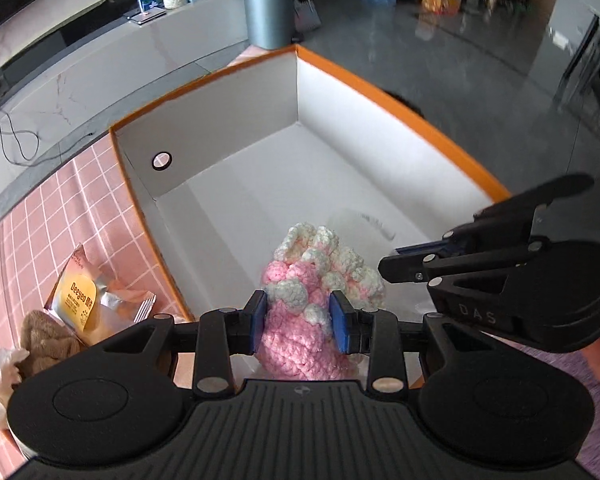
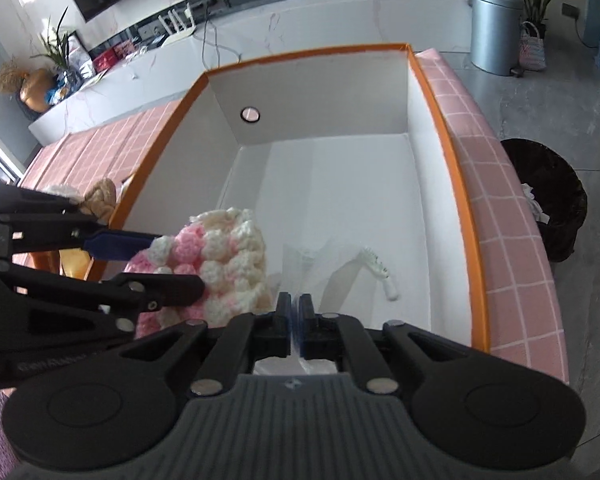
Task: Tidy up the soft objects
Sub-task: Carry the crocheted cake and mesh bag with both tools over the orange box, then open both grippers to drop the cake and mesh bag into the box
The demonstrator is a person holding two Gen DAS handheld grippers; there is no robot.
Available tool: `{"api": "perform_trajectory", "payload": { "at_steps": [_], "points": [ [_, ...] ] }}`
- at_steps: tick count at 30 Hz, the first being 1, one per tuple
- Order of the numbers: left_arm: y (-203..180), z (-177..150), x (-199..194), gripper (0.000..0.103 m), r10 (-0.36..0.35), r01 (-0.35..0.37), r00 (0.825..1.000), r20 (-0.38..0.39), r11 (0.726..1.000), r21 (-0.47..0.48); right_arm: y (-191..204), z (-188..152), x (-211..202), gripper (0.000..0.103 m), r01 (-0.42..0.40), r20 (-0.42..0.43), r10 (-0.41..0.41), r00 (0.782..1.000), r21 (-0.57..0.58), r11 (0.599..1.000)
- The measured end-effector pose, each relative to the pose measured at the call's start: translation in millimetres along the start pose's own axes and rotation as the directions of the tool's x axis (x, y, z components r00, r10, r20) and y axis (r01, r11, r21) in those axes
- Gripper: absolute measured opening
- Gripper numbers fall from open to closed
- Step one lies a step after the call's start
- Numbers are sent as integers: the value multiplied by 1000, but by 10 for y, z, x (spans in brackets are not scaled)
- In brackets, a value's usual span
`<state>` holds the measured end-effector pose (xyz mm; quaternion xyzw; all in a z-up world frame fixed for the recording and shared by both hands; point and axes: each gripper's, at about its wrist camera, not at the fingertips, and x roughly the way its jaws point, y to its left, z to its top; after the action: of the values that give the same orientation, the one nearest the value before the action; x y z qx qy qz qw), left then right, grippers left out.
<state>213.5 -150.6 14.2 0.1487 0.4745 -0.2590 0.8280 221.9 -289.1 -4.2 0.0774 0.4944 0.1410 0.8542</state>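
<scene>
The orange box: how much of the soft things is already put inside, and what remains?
Nothing clearly rests loose in the orange box yet. In hand: the left tool holds the pink-and-white knitted piece over the box, and the right tool is shut on a sheer white mesh item that reaches the box floor. Left: the brown knitted item still lies outside on the pink cloth.

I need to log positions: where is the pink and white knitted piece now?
The pink and white knitted piece is clamped in the left gripper, over the near end of the orange-rimmed box, left of the right gripper.
</scene>
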Motion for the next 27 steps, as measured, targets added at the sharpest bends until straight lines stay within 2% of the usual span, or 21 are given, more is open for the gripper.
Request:
{"api": "perform_trajectory", "payload": {
  "at_steps": [5,6,9,12,14,16,22,27],
  "points": [
    [-95,-71,127,43,66,-63,997,-35,996,65,-27,-53,76,8,-8,-18,8,1000,-11,1000],
    [-115,-82,144,45,77,-73,996,-42,995,74,-24,-70,83,11,-6,-19,6,1000,-16,1000],
    [-160,-122,134,50,85,-81,995,-44,993,90,-31,-89,81,28,12,-9,-12,1000,-23,1000],
    [-202,-90,159,55,109,-102,993,-53,988,113,-13,-113,40,32,46,9,-46,999,-49,998],
    [-236,-55,152,64,129,-123,991,-40,985,121,-6,-117,6,35,67,19,-66,998,-68,995],
    [-234,-40,116,68,140,-136,990,-28,984,113,0,-114,-28,36,81,28,-79,996,-84,993],
    [-209,-32,-94,71,128,-130,991,27,986,108,0,-123,-164,43,86,61,-81,995,-86,993],
    [-226,-38,-261,73,119,-126,990,71,987,100,35,-146,-287,54,94,93,-86,992,-83,992]
  ]
}}
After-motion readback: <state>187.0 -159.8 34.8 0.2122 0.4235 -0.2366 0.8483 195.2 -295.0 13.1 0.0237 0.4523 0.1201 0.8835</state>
